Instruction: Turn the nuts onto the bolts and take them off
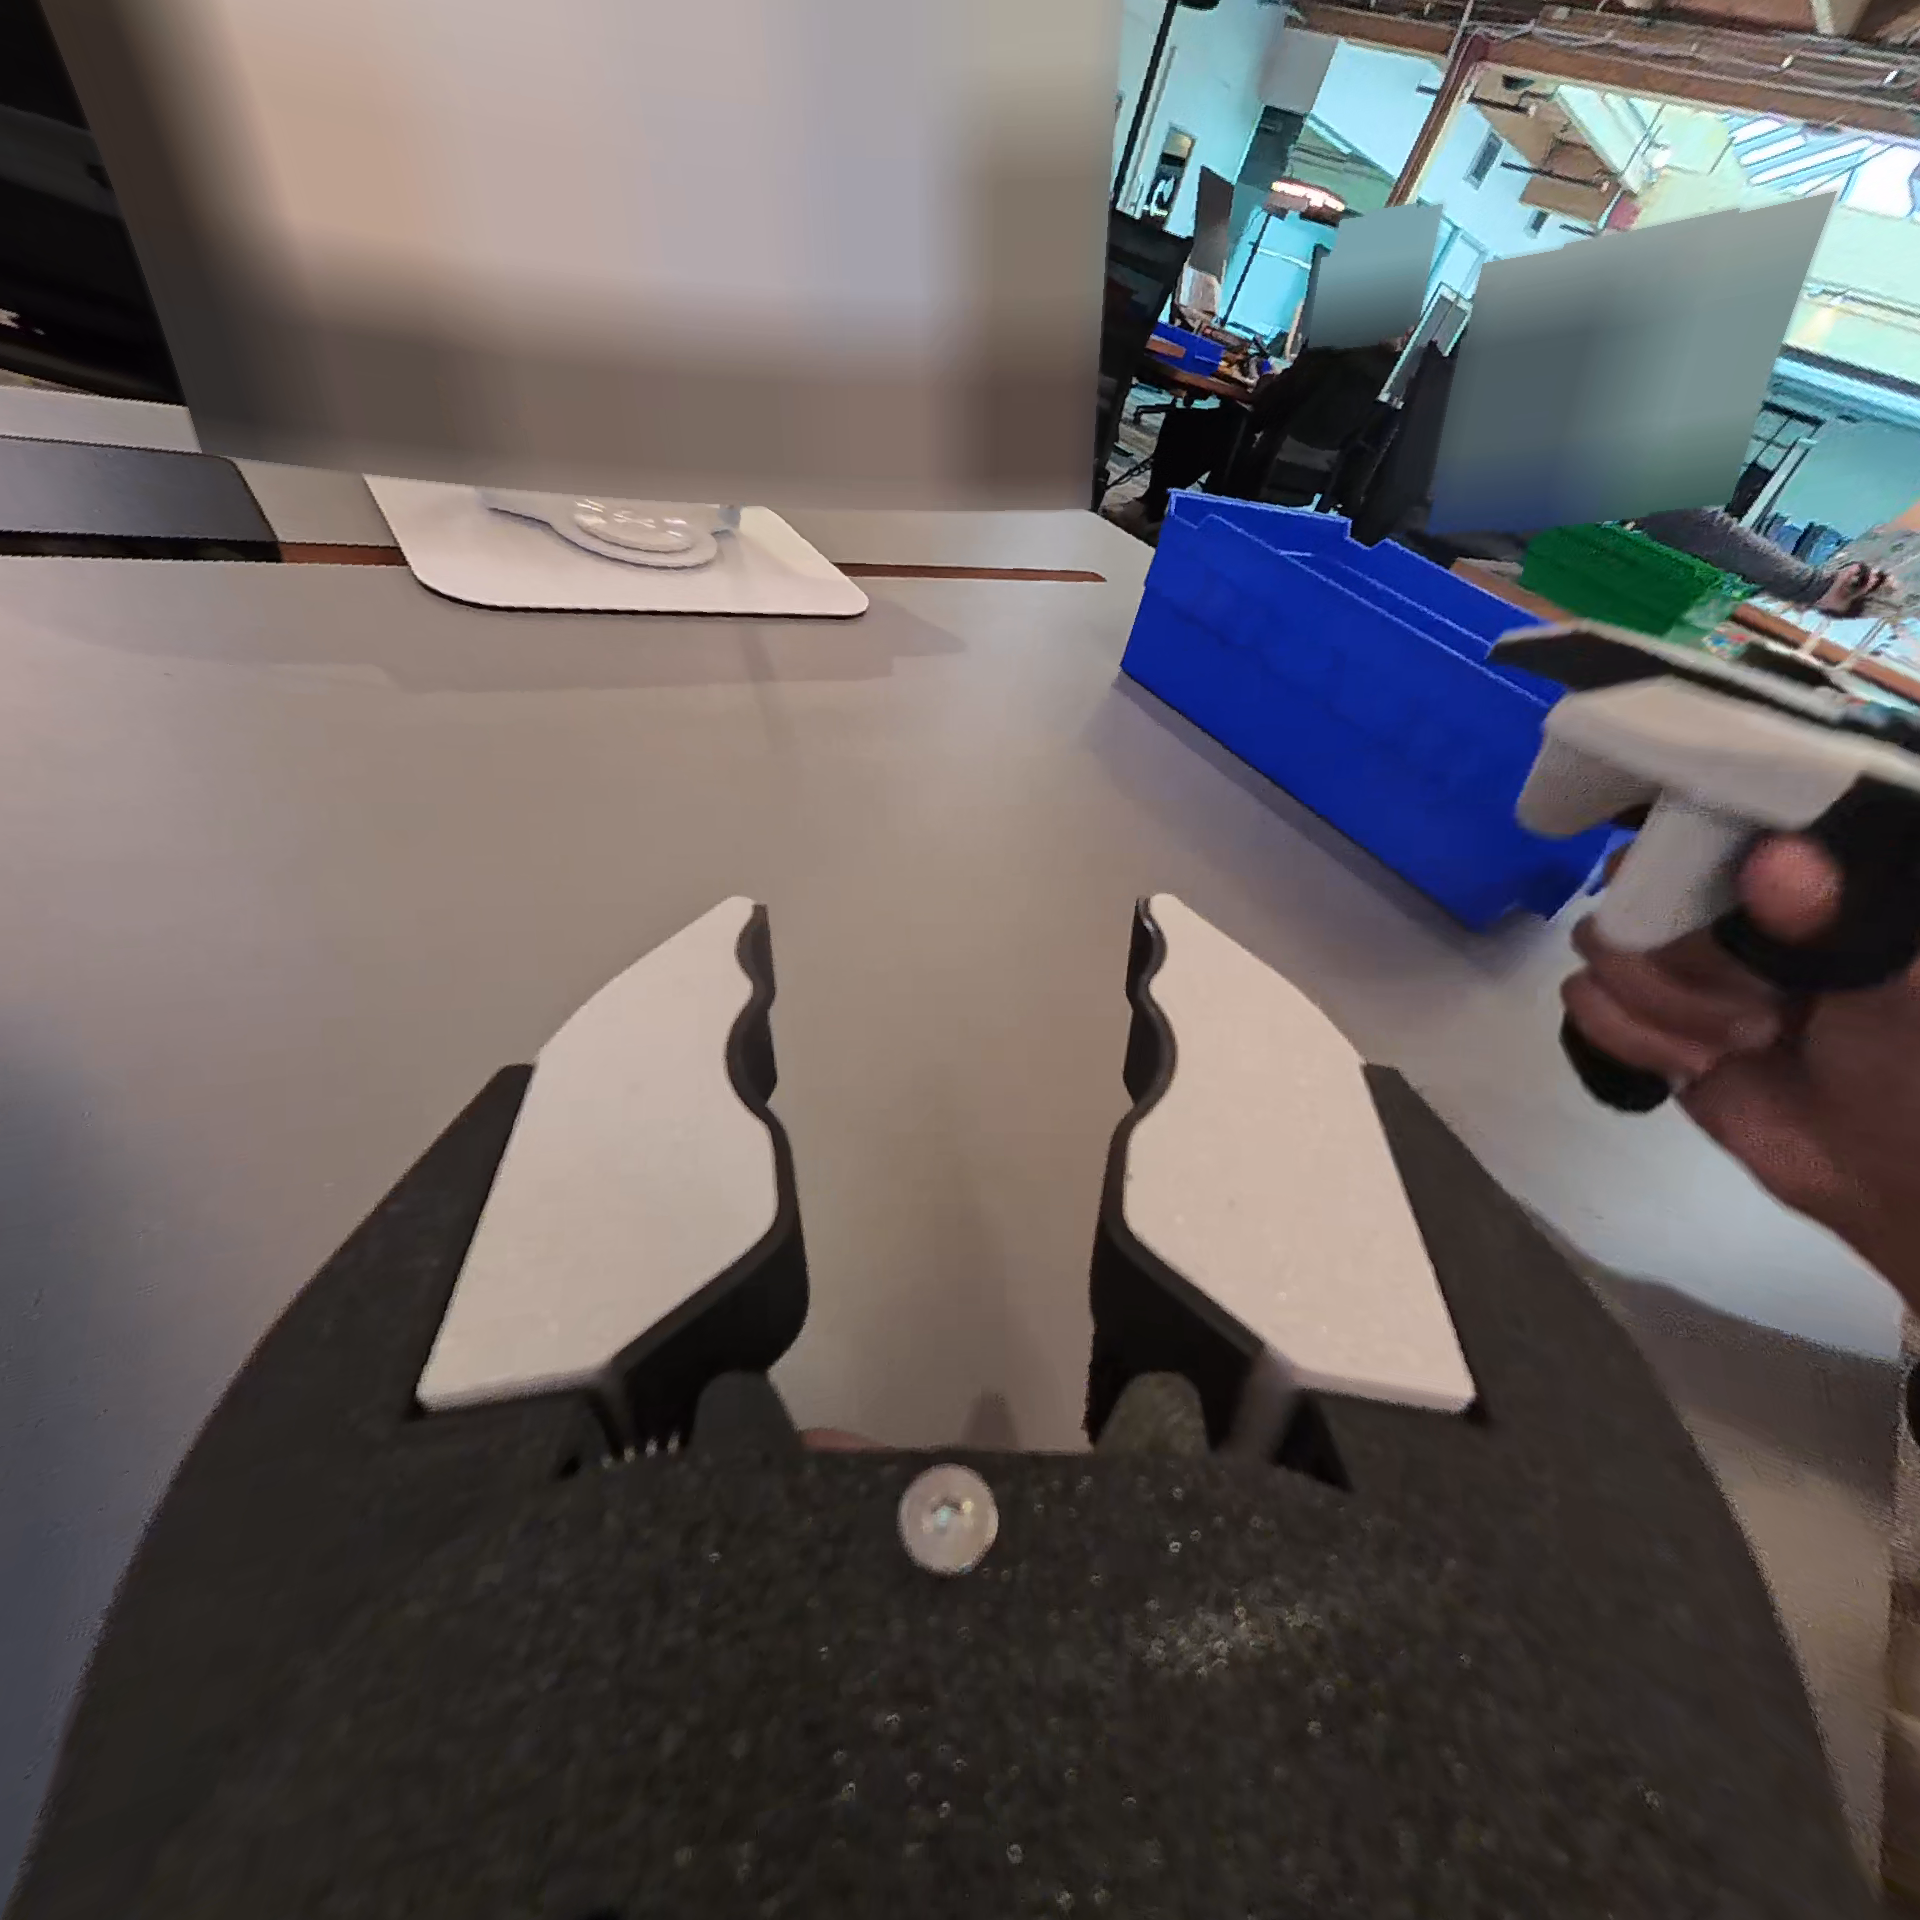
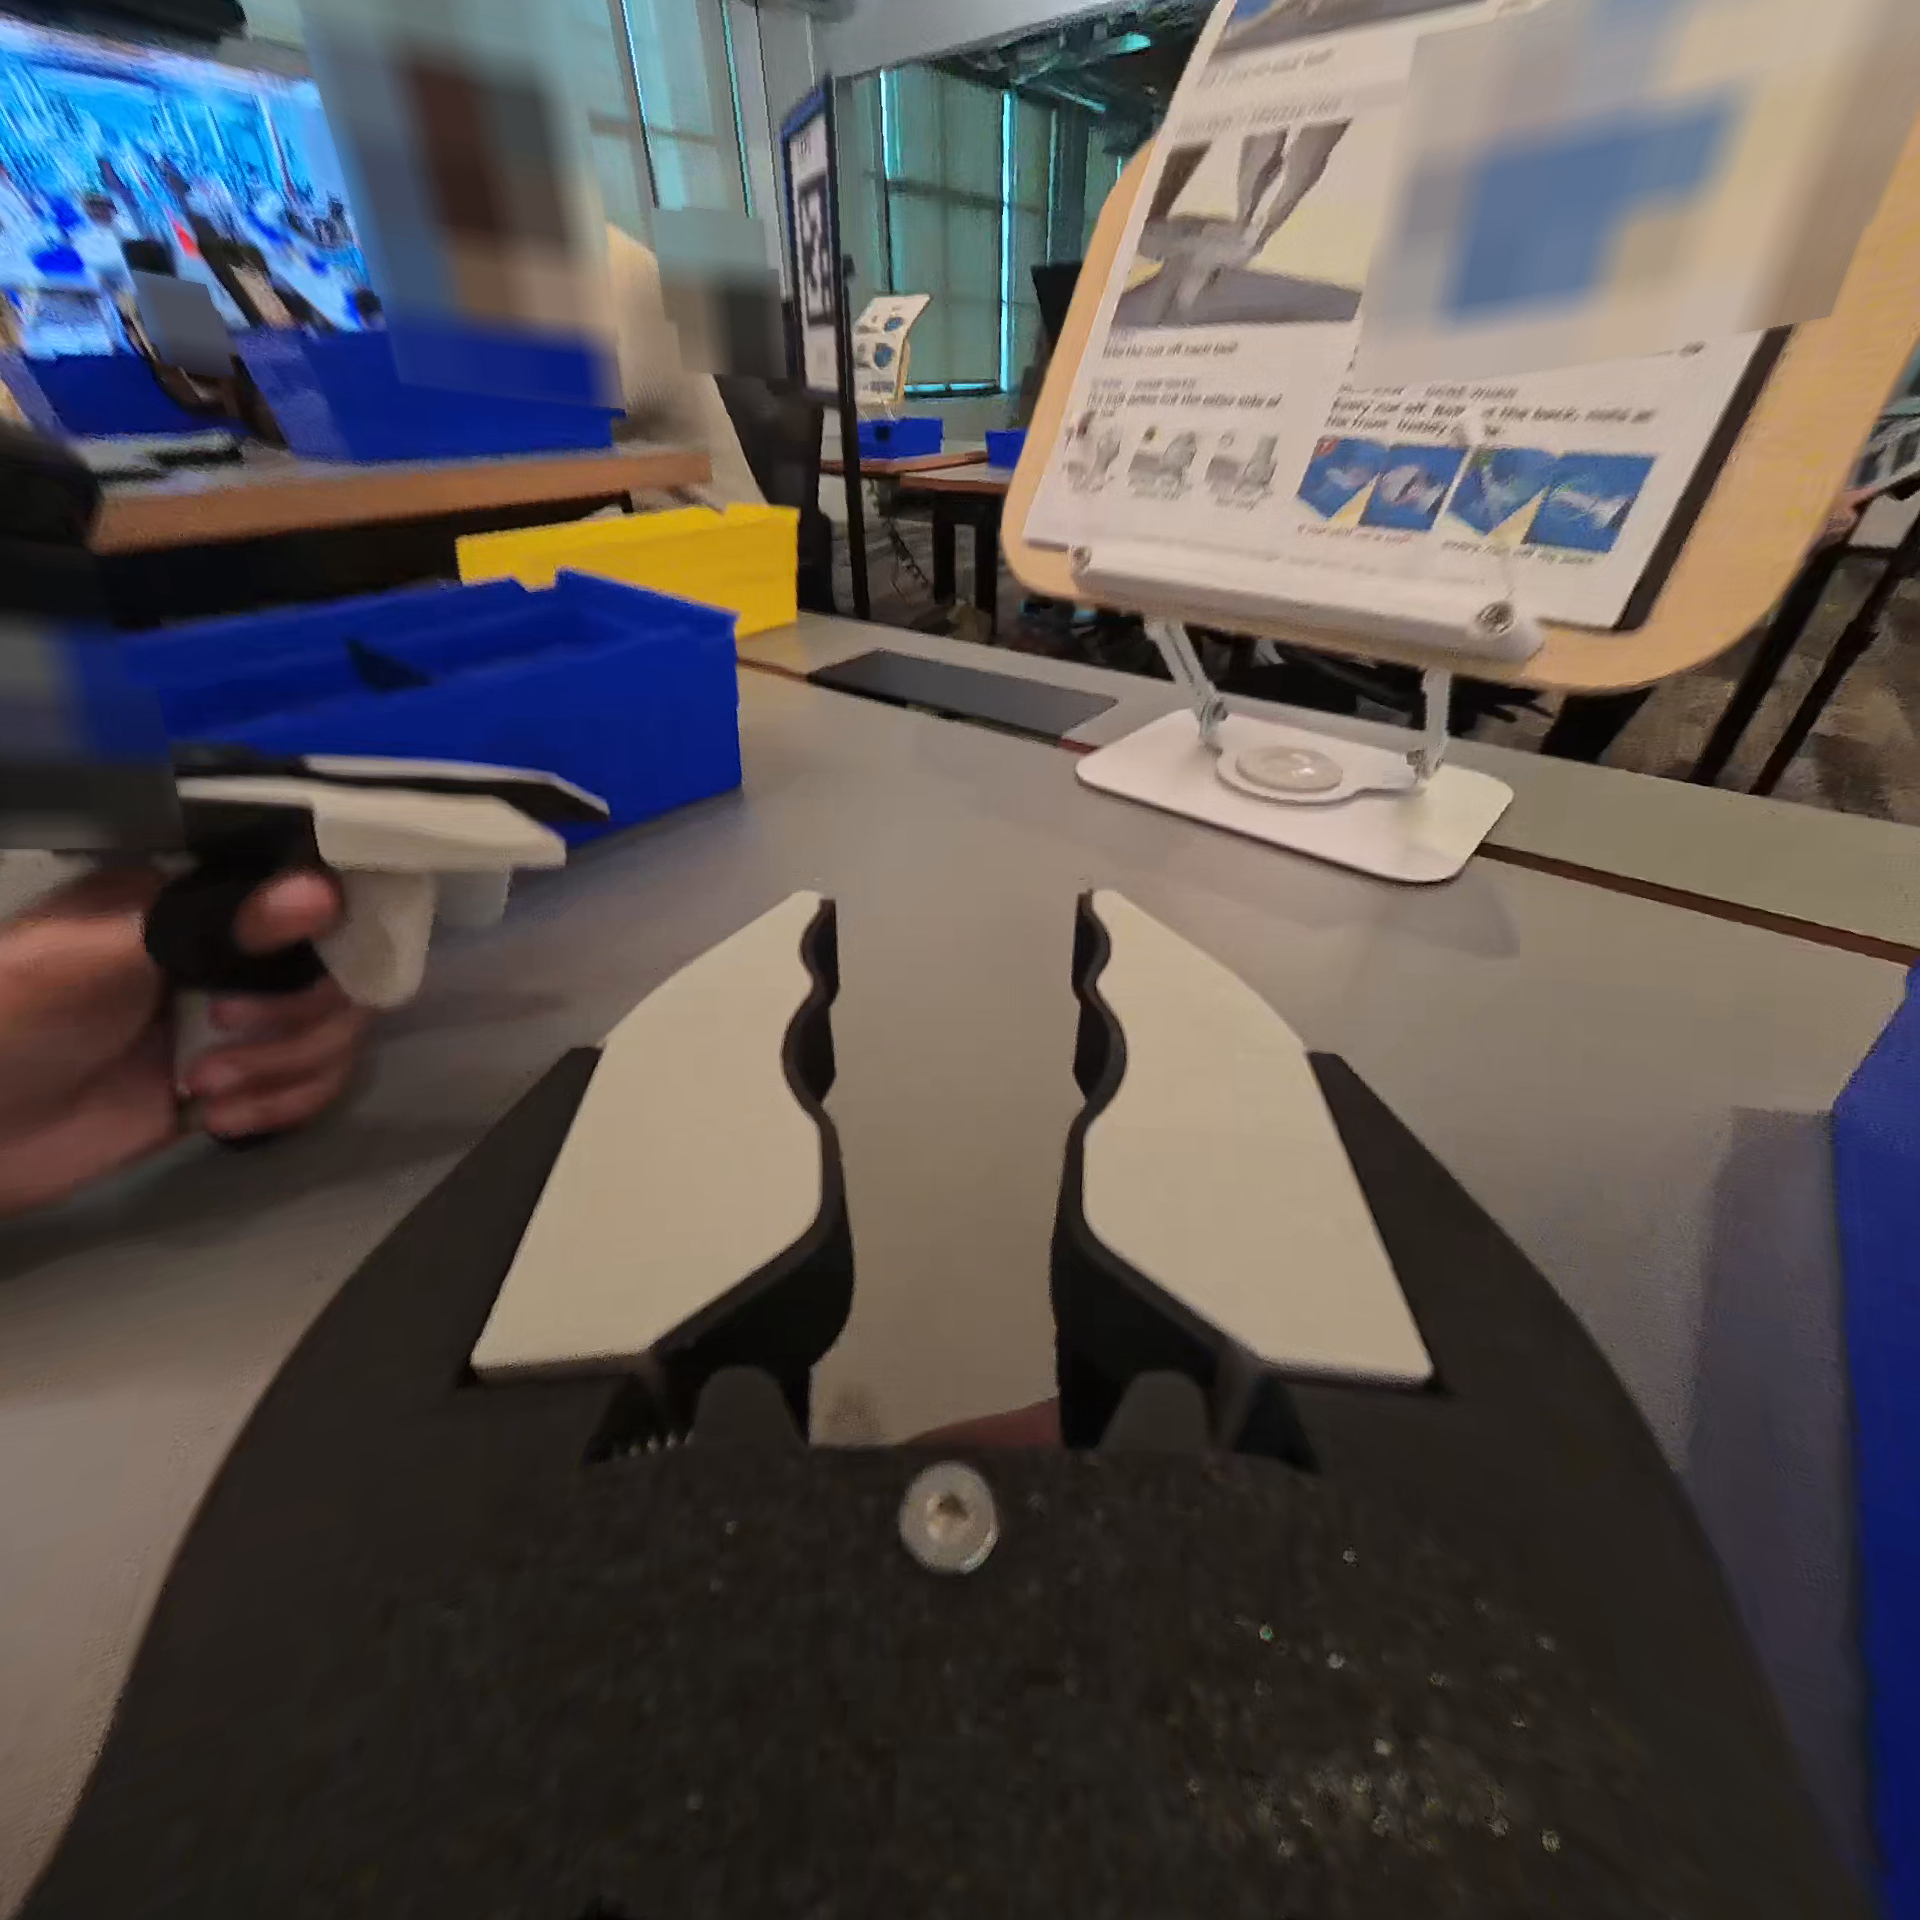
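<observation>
Spanning the room, grey table [image 1: 520,831]

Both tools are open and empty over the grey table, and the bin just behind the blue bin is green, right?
Not quite. In the right wrist view the bin behind the blue bin is yellow. Both the left tool and right tool are open and empty over the grey table.

Bright, even light; soft shadows, blurred backgrounds, wide-angle edge distortion.
</observation>
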A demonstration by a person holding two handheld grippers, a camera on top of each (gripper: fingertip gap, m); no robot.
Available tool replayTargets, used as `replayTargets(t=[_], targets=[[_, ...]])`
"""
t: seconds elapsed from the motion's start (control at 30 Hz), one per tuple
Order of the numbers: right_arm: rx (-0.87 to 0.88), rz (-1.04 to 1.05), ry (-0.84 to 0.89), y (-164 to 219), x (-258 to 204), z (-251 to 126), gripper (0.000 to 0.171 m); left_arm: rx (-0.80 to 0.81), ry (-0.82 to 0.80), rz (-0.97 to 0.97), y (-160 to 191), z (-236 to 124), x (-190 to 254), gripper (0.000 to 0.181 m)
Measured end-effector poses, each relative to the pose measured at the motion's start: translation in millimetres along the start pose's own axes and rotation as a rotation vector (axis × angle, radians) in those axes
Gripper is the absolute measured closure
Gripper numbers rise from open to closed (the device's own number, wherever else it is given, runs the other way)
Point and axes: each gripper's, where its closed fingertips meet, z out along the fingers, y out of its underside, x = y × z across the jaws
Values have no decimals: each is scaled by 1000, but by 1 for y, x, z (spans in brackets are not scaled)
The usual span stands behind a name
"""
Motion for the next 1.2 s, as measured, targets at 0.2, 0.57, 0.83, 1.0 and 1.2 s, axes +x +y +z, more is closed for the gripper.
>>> replayTargets(t=[0.2,0.57,0.83,1.0,1.2], targets=[[-74,14,-49,39,-19,15,121,-20,-9,-43,4,2,-3,117],[-66,61,-45,41,-12,11,123,-41,23,-4,7,5,5,118],[-67,12,-56,40,-16,15,124,-52,142,66,-22,-29,34,122],[-76,19,-82,42,-21,17,124,-324,-6,275,-70,-122,-39,126],[-84,-8,-90,43,-25,18,125,-1027,-21,189,5,-181,-136,126]])
